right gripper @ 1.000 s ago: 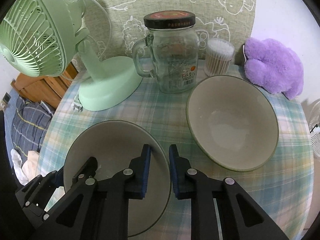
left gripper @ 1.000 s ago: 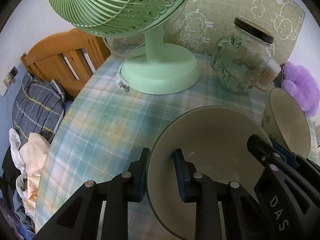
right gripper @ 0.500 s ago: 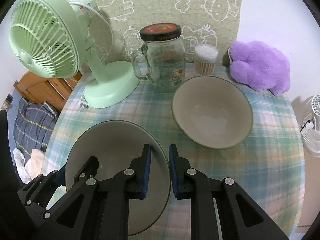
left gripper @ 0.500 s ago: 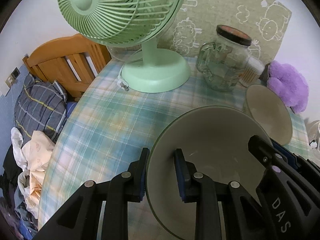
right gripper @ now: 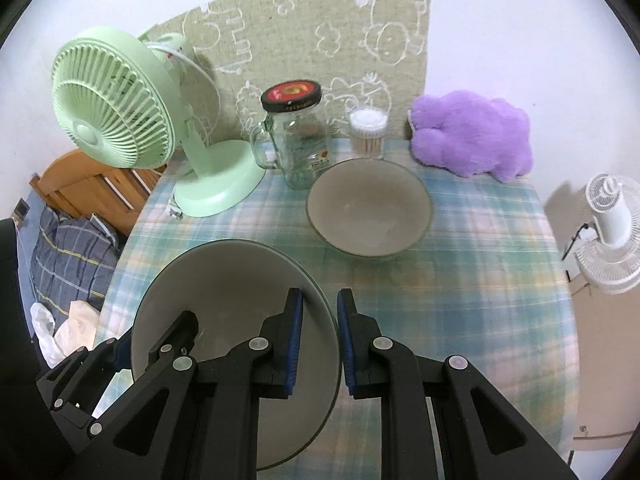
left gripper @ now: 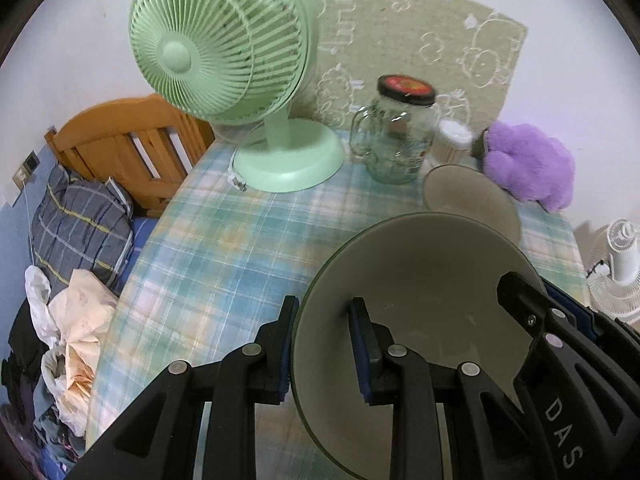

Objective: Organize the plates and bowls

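I hold a grey-green bowl (left gripper: 420, 280) (right gripper: 232, 280) in the air above the checked tablecloth (right gripper: 460, 280), one gripper on each side. My left gripper (left gripper: 322, 308) is shut on its left rim. On the opposite rim my right gripper (right gripper: 320, 300) is shut too, one pad inside the bowl and one outside. Each gripper also shows at the other view's edge. A second bowl (right gripper: 368, 208) (left gripper: 472, 200) of the same kind stands empty on the table, farther back and to the right.
Along the back of the table stand a green fan (right gripper: 112, 100), a lidded glass jar (right gripper: 296, 136), a tub of cotton swabs (right gripper: 368, 132) and a purple plush (right gripper: 472, 140). A wooden bedhead (left gripper: 120, 144) and bedding lie left; a white fan (right gripper: 608, 220) stands right.
Both grippers have risen and drawn back with the bowl between them. The fan, the jar and the second bowl now look smaller and farther away.
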`<move>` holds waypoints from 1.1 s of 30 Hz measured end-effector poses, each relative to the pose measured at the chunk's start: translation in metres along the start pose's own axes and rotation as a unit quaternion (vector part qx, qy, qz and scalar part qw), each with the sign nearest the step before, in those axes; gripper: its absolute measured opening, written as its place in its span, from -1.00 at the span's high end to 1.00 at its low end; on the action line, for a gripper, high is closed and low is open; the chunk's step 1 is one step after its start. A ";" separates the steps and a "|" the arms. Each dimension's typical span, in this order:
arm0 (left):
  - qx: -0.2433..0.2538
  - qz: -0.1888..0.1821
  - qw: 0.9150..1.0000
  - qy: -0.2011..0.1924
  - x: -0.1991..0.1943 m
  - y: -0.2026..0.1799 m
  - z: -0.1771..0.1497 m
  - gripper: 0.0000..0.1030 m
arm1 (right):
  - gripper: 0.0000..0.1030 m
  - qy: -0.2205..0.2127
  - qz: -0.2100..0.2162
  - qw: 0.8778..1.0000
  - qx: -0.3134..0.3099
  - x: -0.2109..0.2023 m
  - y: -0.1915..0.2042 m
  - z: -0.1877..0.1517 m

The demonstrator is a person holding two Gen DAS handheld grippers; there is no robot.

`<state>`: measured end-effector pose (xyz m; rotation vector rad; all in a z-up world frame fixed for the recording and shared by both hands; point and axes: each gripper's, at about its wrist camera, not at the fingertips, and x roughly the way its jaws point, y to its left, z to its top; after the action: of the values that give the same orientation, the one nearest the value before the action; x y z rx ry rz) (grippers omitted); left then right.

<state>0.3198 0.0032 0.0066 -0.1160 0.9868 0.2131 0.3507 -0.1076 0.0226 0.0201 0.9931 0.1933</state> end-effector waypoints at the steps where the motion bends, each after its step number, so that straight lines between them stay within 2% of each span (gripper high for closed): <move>1: 0.001 -0.002 1.000 -0.002 -0.004 0.000 -0.001 0.54 | 0.60 -0.003 -0.002 1.000 0.000 -0.005 0.000 -0.001; 8: 0.011 -0.019 1.000 -0.011 -0.039 0.004 -0.019 0.54 | 0.60 -0.020 -0.014 1.000 0.016 -0.046 -0.001 -0.020; 18: 0.039 -0.046 0.998 -0.008 -0.072 0.013 -0.057 0.53 | 0.60 -0.028 -0.041 0.998 0.044 -0.088 0.008 -0.065; 33: 0.079 -0.086 0.993 0.011 -0.100 0.025 -0.115 0.53 | 0.60 -0.028 -0.074 0.993 0.086 -0.130 0.017 -0.136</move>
<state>0.1676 -0.0076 0.0270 -0.0581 1.0063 -0.0248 0.1656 -0.1230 0.0582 0.1085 0.9491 -0.0293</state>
